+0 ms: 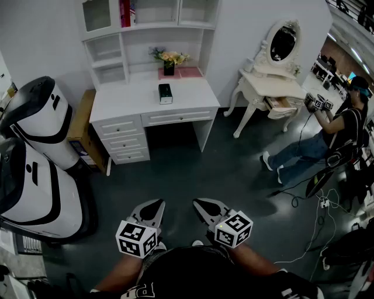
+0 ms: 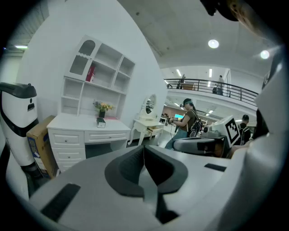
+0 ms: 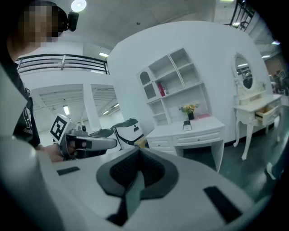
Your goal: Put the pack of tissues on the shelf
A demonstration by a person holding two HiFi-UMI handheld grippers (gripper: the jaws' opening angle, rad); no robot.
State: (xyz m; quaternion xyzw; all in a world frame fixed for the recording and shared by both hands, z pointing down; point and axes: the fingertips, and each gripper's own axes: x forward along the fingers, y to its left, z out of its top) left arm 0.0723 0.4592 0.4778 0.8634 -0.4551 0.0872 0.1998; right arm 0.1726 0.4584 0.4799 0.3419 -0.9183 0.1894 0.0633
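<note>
Jaws clenched empty, my left gripper (image 1: 156, 205) and right gripper (image 1: 201, 205) face the pack of tissues (image 1: 165, 93), far off upper-centre on the table (image 1: 125, 100).

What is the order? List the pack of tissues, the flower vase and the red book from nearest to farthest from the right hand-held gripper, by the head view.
From the right hand-held gripper:
1. pack of tissues, on the desk top.
2. flower vase, behind it at the desk's back edge.
3. red book, high in the shelf unit, to the left.
</note>
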